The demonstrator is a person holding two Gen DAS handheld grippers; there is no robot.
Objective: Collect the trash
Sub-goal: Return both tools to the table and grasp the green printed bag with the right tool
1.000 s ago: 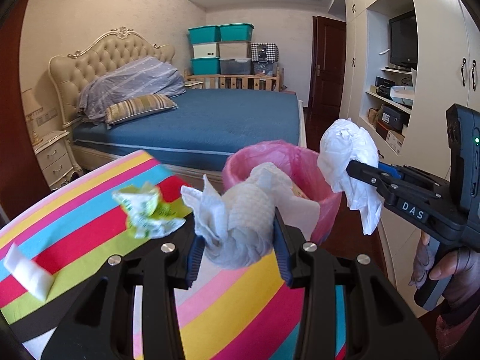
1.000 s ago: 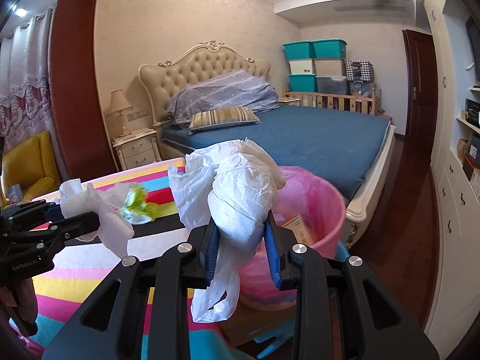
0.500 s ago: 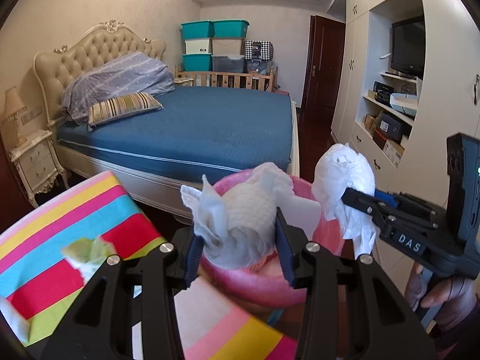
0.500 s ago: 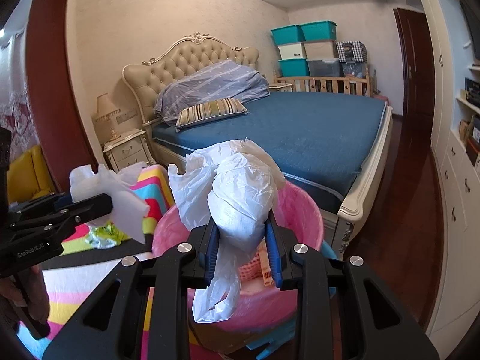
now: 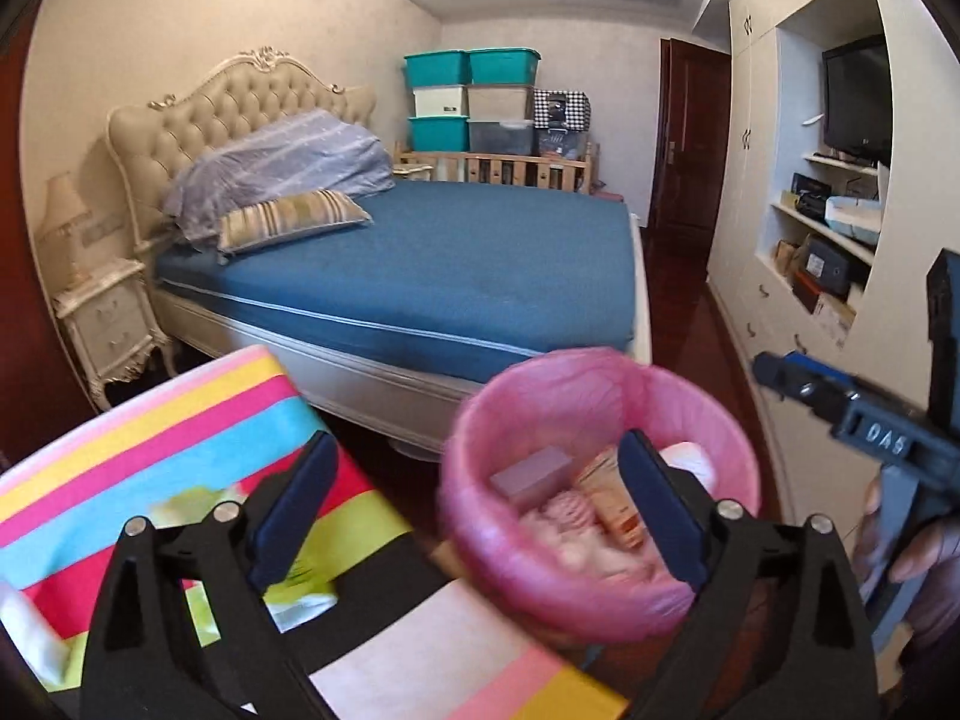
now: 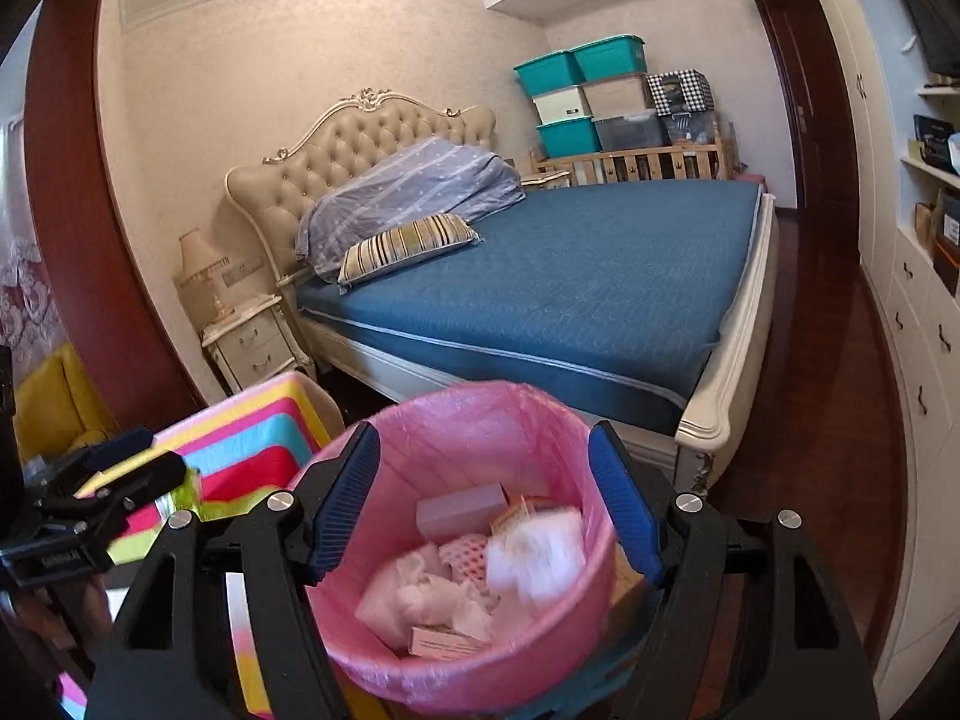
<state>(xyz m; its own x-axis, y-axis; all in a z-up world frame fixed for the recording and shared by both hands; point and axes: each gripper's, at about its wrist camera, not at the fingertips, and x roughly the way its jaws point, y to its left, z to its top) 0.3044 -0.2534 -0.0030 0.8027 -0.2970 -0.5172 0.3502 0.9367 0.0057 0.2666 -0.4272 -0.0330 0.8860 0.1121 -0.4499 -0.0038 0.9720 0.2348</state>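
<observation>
A pink-lined trash bin [image 5: 600,396] [image 6: 480,408] stands beside the striped table. It holds crumpled tissue [image 6: 432,594], a white plastic bag [image 6: 534,552], a small grey box [image 6: 459,510] and other wrappers. My left gripper [image 5: 474,516] is open and empty, above the bin's near left edge. My right gripper [image 6: 486,504] is open and empty, straddling the bin from above. A green-and-white wrapper [image 5: 300,576] lies on the table under my left finger; it also shows in the right wrist view [image 6: 192,489].
The striped tablecloth [image 5: 150,438] covers the table left of the bin. A blue bed [image 5: 456,264] lies behind, with a nightstand [image 5: 108,324] at left. White cabinets and shelves [image 5: 810,240] line the right wall. Dark wood floor [image 6: 828,420] runs between the bed and the cabinets.
Both grippers opened over the bin. The tissue wad left my left gripper and the white plastic bag left my right gripper; both now lie in the bin.
</observation>
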